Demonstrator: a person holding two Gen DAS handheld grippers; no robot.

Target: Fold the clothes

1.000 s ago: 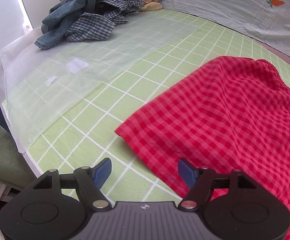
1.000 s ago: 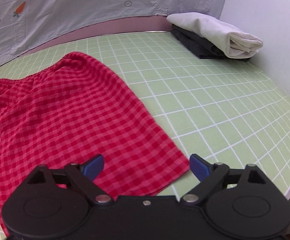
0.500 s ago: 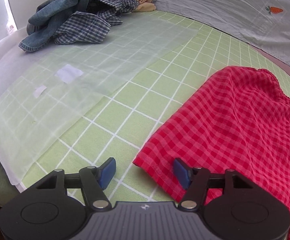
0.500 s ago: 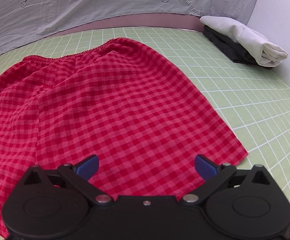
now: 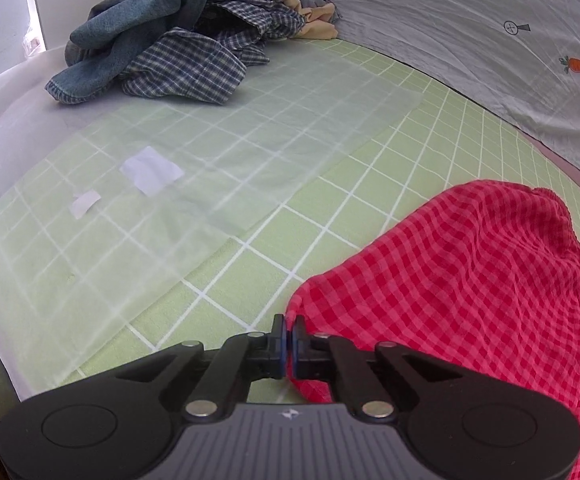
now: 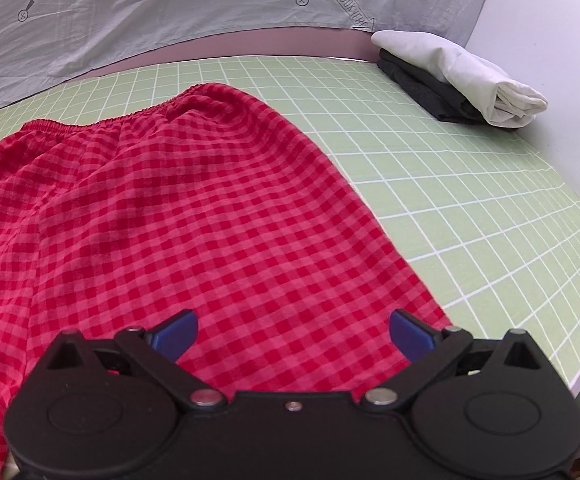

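The red checked shorts (image 6: 193,216) lie spread on the green gridded surface (image 6: 470,216) in front of you, elastic waistband at the far side, hems toward you. Your left tool (image 5: 288,338) has its blue-padded fingers pressed together on the left hem corner of the shorts; in the left wrist view the cloth rises into a small peak right at the pinch, and the rest of the fabric (image 5: 470,300) ripples away to the right. Your right tool (image 6: 292,330) sits over the near right part of the shorts with its two blue fingertips (image 6: 175,330) wide apart, red cloth showing between them, and nothing gripped; whether the tips touch the fabric you cannot tell from this angle. Left of the shorts, a translucent sheet (image 5: 161,184) lies over the grid, with two small white paper scraps (image 5: 149,170) showing on it. At its far end, well apart from the shorts, rests a heap of unfolded clothes (image 5: 185,44): denim, blue plaid and tan pieces. At the far right corner of the surface sits a folded stack (image 6: 454,80), white garment over dark one. A grey cloth printed with carrots (image 6: 169,12) hangs behind the surface.
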